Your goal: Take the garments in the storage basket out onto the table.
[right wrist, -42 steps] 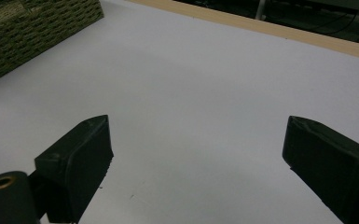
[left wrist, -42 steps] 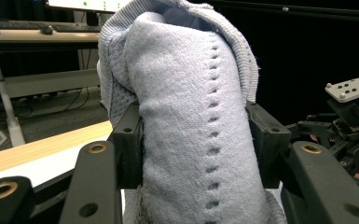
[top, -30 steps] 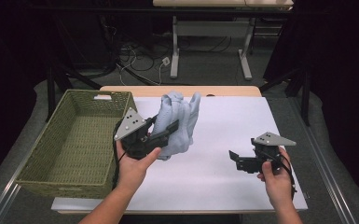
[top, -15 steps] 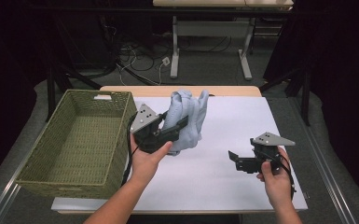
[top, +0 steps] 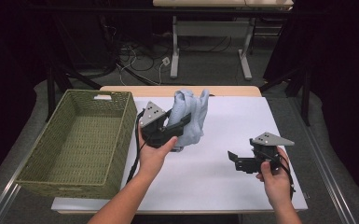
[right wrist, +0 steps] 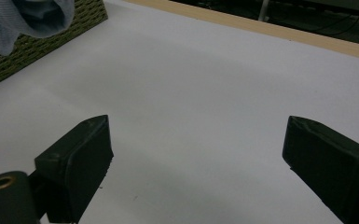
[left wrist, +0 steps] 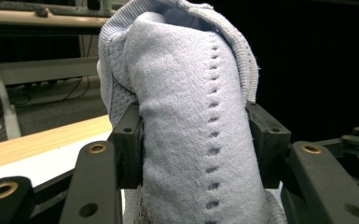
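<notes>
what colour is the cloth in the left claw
Pale blue-grey knit with a line of small holes; the cloth shows best in the left gripper view.

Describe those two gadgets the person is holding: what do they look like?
Each hand-held tool, the left gripper and the right gripper, is black with two blocky jaws, brass-coloured rivets, a grey three-cornered plate on top and a trailing black cable. The forearms show no sleeves.

Free room and obstacles on the white table top.

We see a broad bare stretch of the white table top between the left gripper, clamped on the bunched light-blue cloth, and the right gripper, jaws wide apart above bare surface. The green woven basket walls the table's left edge; its interior is unoccupied, open from above.
</notes>
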`<action>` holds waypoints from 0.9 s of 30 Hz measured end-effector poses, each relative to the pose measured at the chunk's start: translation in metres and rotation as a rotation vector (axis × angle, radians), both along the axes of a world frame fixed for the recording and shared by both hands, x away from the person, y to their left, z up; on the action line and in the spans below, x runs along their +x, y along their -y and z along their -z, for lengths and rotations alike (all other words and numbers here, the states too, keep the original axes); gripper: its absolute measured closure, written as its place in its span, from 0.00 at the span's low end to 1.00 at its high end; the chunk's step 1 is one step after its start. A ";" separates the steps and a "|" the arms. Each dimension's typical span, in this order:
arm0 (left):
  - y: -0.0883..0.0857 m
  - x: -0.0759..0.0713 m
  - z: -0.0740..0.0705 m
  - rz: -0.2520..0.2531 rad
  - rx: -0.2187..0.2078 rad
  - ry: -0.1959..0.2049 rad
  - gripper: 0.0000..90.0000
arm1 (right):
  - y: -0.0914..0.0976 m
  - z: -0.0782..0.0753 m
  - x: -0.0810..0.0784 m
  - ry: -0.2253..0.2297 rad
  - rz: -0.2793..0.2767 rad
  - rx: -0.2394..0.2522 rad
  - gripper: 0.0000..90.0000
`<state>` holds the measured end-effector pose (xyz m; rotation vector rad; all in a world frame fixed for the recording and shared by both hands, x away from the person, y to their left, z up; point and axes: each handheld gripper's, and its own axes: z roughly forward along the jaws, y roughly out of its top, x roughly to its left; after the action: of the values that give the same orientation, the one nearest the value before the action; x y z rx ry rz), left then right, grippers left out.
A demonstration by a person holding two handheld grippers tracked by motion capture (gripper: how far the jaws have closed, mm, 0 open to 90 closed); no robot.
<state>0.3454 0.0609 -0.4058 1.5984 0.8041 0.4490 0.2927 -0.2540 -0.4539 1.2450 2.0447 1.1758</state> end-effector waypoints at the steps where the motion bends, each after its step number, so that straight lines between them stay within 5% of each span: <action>1: 0.000 0.002 0.002 0.000 0.000 -0.003 0.54 | 0.000 0.000 0.000 0.000 0.001 0.002 0.09; 9: 0.002 0.015 0.016 -0.013 0.005 -0.012 0.54 | 0.000 0.001 0.000 0.000 0.000 -0.003 0.09; 27: 0.007 0.037 0.058 -0.037 0.050 -0.117 0.54 | -0.003 0.004 0.002 -0.011 -0.008 -0.010 0.09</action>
<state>0.3824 0.0543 -0.4643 1.6703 0.9188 0.4079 0.2945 -0.2511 -0.4583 1.2428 2.0630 1.1628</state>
